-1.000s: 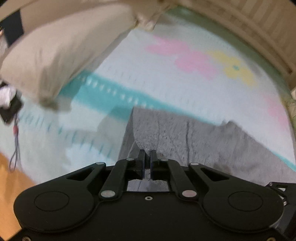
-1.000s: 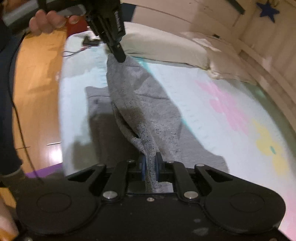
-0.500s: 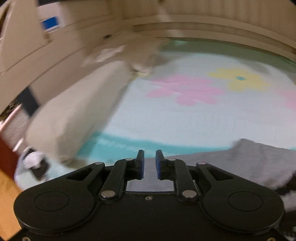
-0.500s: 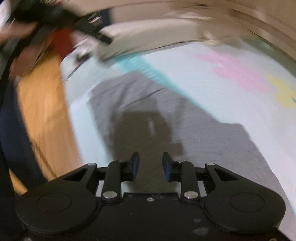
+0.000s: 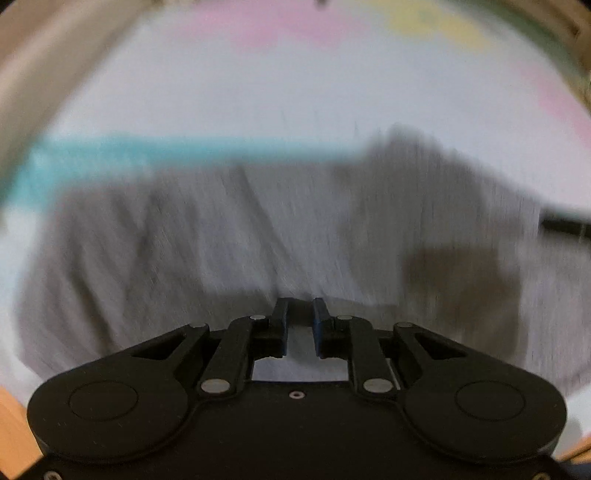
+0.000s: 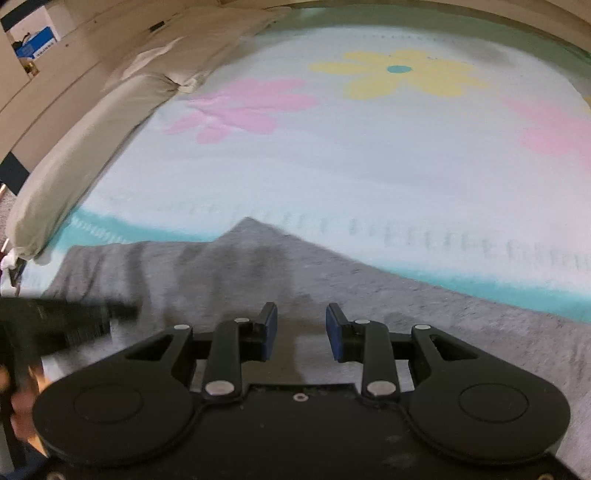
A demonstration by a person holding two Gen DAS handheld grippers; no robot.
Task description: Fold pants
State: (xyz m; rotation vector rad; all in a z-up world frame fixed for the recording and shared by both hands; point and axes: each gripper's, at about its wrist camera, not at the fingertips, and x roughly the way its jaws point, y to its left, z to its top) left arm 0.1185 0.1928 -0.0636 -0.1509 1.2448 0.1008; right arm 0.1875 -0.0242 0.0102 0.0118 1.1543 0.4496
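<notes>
The grey pants (image 6: 332, 295) lie flat on the pale flowered bedspread (image 6: 332, 155), spread across the near part of the bed. In the blurred left wrist view the grey pants (image 5: 258, 229) fill the middle. My left gripper (image 5: 298, 314) hovers just above them, jaws slightly apart and empty. My right gripper (image 6: 301, 321) is open and empty above the pants. The left gripper also shows as a dark blur at the left of the right wrist view (image 6: 66, 317).
A beige pillow (image 6: 85, 155) lies along the left edge of the bed. A teal stripe (image 6: 480, 284) crosses the bedspread behind the pants. Wooden floor (image 5: 11, 435) shows at the lower left. A wooden bed rail (image 6: 443, 7) curves along the far side.
Both grippers held the pants lifted a second ago, then let go. The pants now lie flat, and both grippers have swung over them. The right jaws opened wider.
</notes>
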